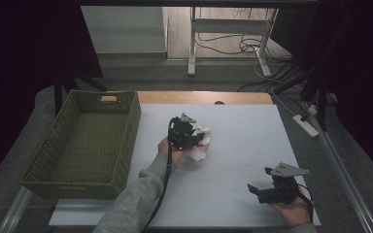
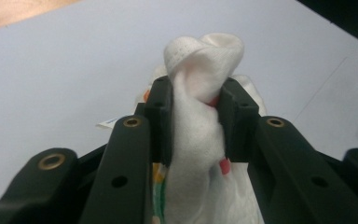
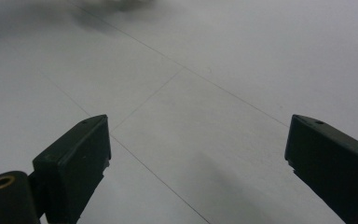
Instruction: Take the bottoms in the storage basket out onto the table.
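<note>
A crumpled white cloth (image 1: 201, 143) with small red and green marks lies near the middle of the white table. My left gripper (image 1: 194, 141) is shut on the cloth (image 2: 200, 121), which bulges up between and above the two black jaws. My right gripper (image 1: 253, 190) rests low near the table's front right, held in a hand. Its jaws stand wide apart over bare table, open with nothing between the fingertips (image 3: 79, 154).
A green woven basket (image 1: 126, 141) stands at the table's left side. The white table sheet (image 1: 243, 131) stretches between the grippers. Beyond the far edge are a desk frame (image 1: 192, 43), cables and a power strip (image 1: 307, 125) on the floor.
</note>
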The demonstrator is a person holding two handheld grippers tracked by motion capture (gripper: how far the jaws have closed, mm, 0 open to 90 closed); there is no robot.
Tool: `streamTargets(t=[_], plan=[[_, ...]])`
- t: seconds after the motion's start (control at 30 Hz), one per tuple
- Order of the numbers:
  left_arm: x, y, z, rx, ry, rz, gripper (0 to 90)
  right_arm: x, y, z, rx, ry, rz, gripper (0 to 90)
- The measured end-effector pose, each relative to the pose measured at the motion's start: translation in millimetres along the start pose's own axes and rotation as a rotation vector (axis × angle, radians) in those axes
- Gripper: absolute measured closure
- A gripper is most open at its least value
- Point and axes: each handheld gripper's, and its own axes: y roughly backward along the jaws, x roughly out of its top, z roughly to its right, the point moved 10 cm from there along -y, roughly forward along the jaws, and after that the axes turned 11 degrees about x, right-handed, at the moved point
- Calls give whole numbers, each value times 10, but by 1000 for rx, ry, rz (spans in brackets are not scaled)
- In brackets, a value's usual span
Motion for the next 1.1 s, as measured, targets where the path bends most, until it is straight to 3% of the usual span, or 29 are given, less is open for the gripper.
streamTargets(t=[0.37, 0.77, 1.0, 1.1], plan=[[-233, -240, -39, -9, 6, -81, 655, 1, 5, 6, -3, -3, 2, 72], [-301, -284, -37, -8, -3, -98, 606, -2, 5, 4, -4, 0, 1, 72], [-284, -236, -21, 0, -25, -96, 428, 1, 4, 1, -3, 2, 1, 72], [-260, -188, -10, -17, -24, -74, 279, -1, 2, 1, -3, 1, -1, 72]])
